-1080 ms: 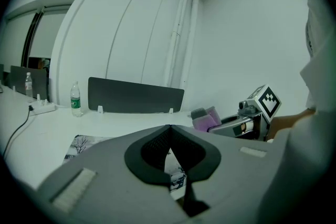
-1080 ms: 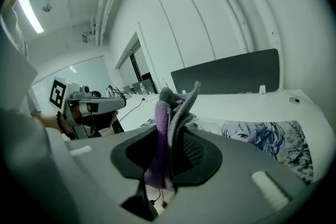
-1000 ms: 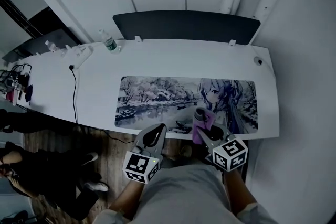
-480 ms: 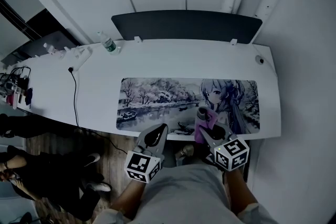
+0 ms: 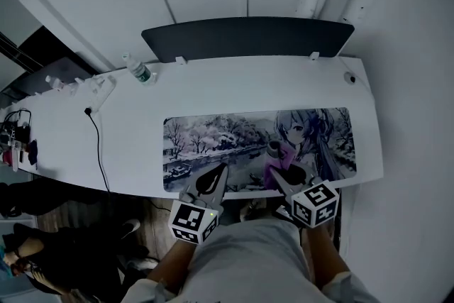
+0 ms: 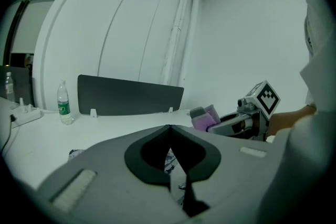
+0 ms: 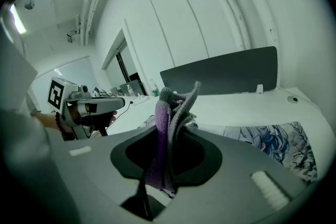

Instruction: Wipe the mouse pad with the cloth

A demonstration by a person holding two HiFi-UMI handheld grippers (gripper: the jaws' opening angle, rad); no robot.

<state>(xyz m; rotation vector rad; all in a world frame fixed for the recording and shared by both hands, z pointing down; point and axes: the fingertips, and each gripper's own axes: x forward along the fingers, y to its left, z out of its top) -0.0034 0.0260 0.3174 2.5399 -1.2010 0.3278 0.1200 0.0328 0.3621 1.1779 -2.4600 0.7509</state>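
Observation:
A long printed mouse pad [image 5: 234, 142] lies along the near side of the white desk [image 5: 120, 131]; its right end [image 7: 278, 141] shows in the right gripper view. My right gripper [image 5: 278, 168] is shut on a purple-and-grey cloth [image 5: 274, 165] [image 7: 167, 134], held just above the pad's near edge, right of centre. The cloth [image 6: 206, 117] also shows in the left gripper view. My left gripper [image 5: 213, 179] hovers at the pad's near edge, left of the right one, jaws together and holding nothing.
A dark divider panel [image 5: 245, 37] stands along the desk's far edge. A water bottle [image 5: 136, 70], a power strip [image 5: 99, 85] and a black cable [image 5: 96, 135] lie at the far left. The desk's right end nears a wall.
My view has shifted, so the desk sits a little lower and to the right in frame. Both grippers stay at the pad's near edge, the right one still holding the cloth.

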